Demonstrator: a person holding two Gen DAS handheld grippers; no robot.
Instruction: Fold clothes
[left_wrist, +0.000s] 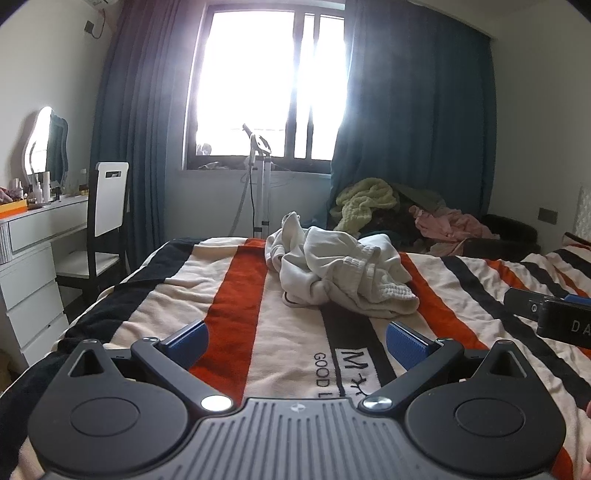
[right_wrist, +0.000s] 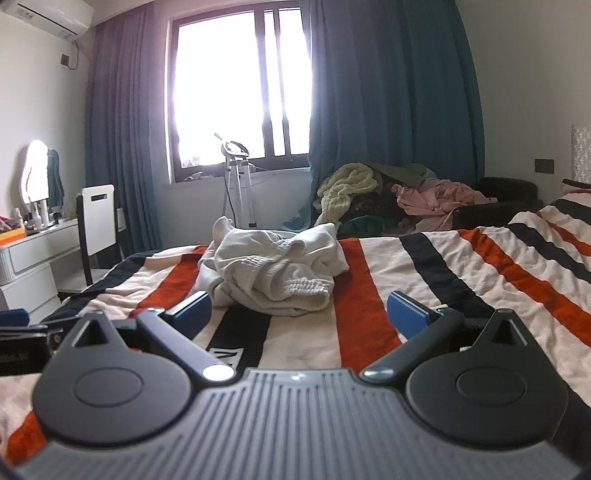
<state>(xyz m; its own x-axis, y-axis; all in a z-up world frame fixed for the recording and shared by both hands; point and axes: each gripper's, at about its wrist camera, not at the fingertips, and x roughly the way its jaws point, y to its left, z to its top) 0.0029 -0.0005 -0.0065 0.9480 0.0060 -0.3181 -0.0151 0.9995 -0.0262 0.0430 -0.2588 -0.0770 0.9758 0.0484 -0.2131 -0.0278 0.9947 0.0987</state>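
Both the left gripper and right gripper gape wide and empty over the striped blanket, the crumpled white garment lying unobstructed ahead, heaped clothes far right.

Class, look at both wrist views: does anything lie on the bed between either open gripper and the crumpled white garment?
Nothing visible does. Between the left gripper and the white garment lies only bare striped blanket; the same holds ahead of the right gripper. Both grippers are open and empty.

Cream garment on an orange, black and beige striped blanket
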